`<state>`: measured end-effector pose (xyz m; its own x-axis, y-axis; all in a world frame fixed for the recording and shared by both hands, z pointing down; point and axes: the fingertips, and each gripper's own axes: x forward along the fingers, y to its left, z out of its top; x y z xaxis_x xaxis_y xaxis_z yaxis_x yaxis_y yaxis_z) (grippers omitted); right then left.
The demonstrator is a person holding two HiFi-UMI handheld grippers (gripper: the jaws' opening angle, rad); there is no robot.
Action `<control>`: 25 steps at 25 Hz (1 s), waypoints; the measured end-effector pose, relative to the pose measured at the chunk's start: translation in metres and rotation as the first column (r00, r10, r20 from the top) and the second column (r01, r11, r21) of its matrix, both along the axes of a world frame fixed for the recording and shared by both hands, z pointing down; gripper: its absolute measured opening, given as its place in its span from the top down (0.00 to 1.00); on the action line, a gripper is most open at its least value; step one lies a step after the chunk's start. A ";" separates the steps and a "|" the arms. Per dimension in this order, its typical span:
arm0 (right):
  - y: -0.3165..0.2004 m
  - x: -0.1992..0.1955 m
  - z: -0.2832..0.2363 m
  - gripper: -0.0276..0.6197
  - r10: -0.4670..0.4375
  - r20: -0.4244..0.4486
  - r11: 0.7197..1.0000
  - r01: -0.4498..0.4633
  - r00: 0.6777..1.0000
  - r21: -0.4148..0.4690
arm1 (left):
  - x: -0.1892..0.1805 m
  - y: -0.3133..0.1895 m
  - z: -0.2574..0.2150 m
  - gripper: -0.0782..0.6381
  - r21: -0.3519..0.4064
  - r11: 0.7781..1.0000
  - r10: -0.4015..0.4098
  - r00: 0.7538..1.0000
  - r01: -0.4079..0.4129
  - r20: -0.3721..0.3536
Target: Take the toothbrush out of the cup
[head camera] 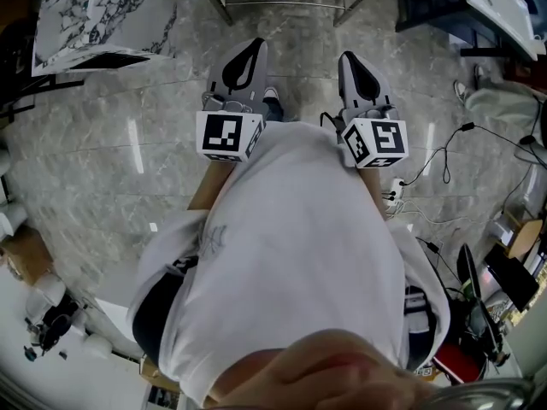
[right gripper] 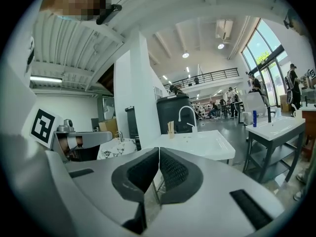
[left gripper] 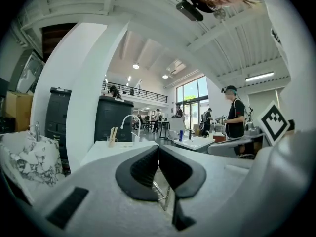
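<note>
In the head view, both grippers are held out level over a grey marbled floor (head camera: pixel 102 143), in front of a white shirt (head camera: pixel 291 246). The left gripper (head camera: pixel 248 58) and the right gripper (head camera: pixel 357 71) each carry a cube with black-and-white square markers. These patterns are the only print in this view.

In the left gripper view, the fingers (left gripper: pixel 143 169) are pressed together with nothing between them. Far beyond them stands a white worktop (left gripper: pixel 106 152) with a curved tap (left gripper: pixel 129 120). On it is a small cup (left gripper: pixel 110 141) with the pale toothbrush (left gripper: pixel 113 131) standing upright in it, well apart from the gripper. A blue bottle (left gripper: pixel 181 135) stands on a farther basin, its label too small to read.

In the right gripper view, these fingers (right gripper: pixel 173 172) are also closed on each other and empty. The same cup (right gripper: pixel 171 135) sits at the far left of the worktop (right gripper: pixel 202 144), left of the tap (right gripper: pixel 187 115), with the toothbrush (right gripper: pixel 171 127) inside. A blue bottle (right gripper: pixel 255 118) stands on the right basin, and its print is unreadable.
</note>
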<state>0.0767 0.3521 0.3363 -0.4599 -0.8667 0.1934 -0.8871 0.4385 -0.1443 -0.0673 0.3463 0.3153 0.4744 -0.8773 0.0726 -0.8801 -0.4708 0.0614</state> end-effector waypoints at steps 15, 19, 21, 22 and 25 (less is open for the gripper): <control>-0.051 -0.031 0.010 0.93 0.059 -0.010 0.998 -0.059 0.998 -0.022 | -0.059 -0.043 0.012 0.87 -0.026 1.000 -0.010 1.000 0.009 -0.024; -0.057 -0.037 0.014 0.93 0.049 -0.013 0.998 -0.049 0.999 -0.028 | -0.066 -0.046 0.019 0.87 -0.042 0.999 -0.025 0.999 0.024 -0.031; -0.060 -0.041 0.015 0.93 0.043 -0.013 0.999 -0.043 0.999 -0.032 | -0.068 -0.048 0.021 0.87 -0.047 0.999 -0.027 0.999 0.025 -0.030; -0.062 -0.043 0.016 0.93 0.041 -0.014 0.999 -0.041 0.999 -0.035 | -0.068 -0.050 0.021 0.87 -0.049 0.998 -0.027 0.999 0.026 -0.029; -0.066 -0.044 0.020 0.93 0.037 -0.013 0.998 -0.038 0.999 -0.049 | -0.070 -0.054 0.024 0.87 -0.059 0.998 -0.034 0.999 0.032 -0.034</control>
<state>0.0326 0.2859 0.3559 -0.4244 -0.8727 0.2413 -0.9046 0.3973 -0.1541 -0.1375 0.2924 0.3391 0.4487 -0.8871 0.1080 -0.8918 -0.4366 0.1188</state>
